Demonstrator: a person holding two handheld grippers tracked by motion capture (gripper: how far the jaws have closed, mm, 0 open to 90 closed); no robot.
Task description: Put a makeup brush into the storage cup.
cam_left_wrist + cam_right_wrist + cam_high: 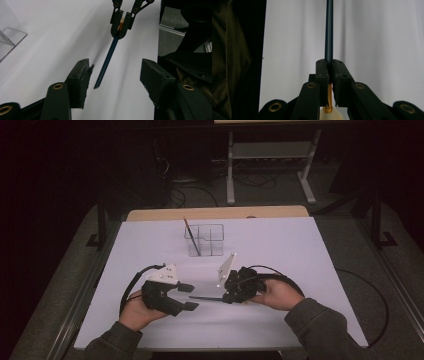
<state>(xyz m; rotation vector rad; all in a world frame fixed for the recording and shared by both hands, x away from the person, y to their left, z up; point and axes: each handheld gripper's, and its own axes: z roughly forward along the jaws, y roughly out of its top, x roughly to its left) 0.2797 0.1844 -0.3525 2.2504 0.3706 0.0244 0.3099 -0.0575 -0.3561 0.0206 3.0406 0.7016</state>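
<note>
My right gripper (226, 297) is shut on a dark blue pencil (205, 297) near its orange end and holds it level above the white table, tip towards the left. In the right gripper view, the pencil (328, 30) runs straight out from between the pressed jaws of the right gripper (329, 65). My left gripper (190, 297) is open. In the left gripper view, the pencil (107, 61) has its tip between the jaws of the left gripper (117, 80), close to the left pad (83, 77) but apart from it. The right gripper (121, 31) grips the pencil's far end.
A clear divided holder (205, 240) stands at the middle back of the white sheet (280, 250), with a brown pencil (192, 237) leaning in it. Its corner (10, 37) lies at the left of the left gripper view. Cables trail from both grippers. A sleeve (229, 57) is at the left.
</note>
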